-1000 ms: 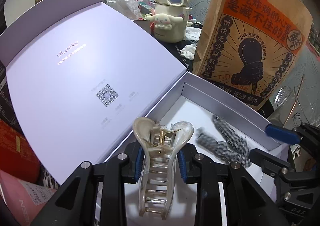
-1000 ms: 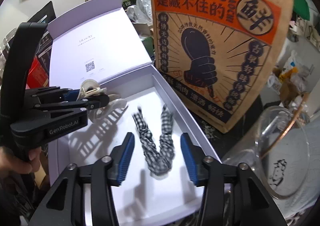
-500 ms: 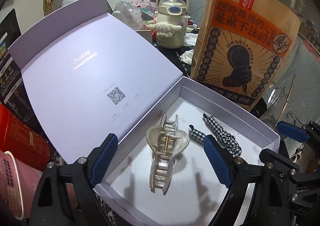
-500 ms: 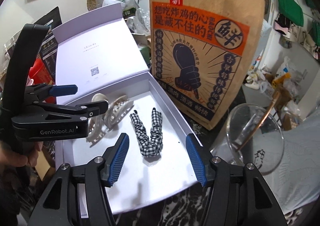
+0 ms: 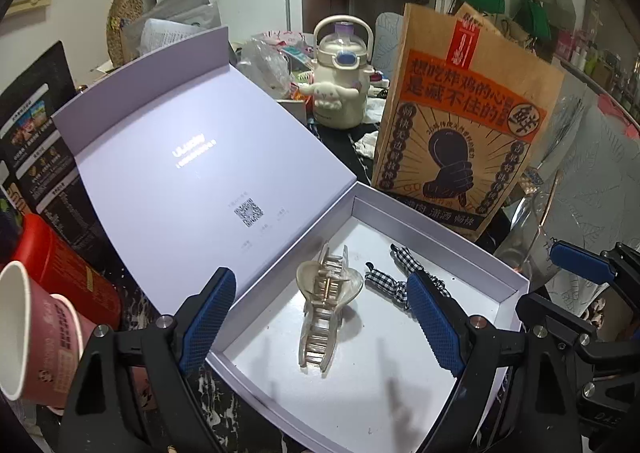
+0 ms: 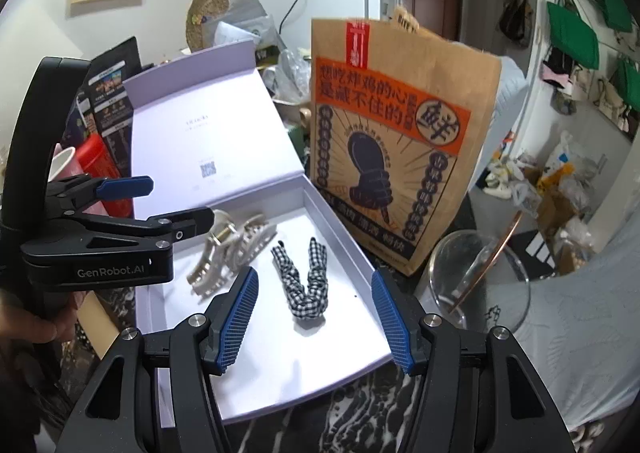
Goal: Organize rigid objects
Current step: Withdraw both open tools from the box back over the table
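The open white gift box [image 6: 344,221] anchors everything: inside it a checked fabric scrunchie [image 6: 306,285] lies beside a cream claw hair clip [image 6: 236,249]. Above its near edge the right gripper [image 6: 316,317] hangs spread and empty (left gripper [image 6: 172,209] likewise). Behind stands a fried-chicken paper bag [image 6: 400,149].

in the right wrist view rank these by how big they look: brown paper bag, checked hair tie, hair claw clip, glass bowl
1. brown paper bag, plainly the largest.
2. glass bowl, partly cut off by the right gripper.
3 and 4. hair claw clip and checked hair tie look about alike; the clip is partly hidden by the left gripper, so no firm order.
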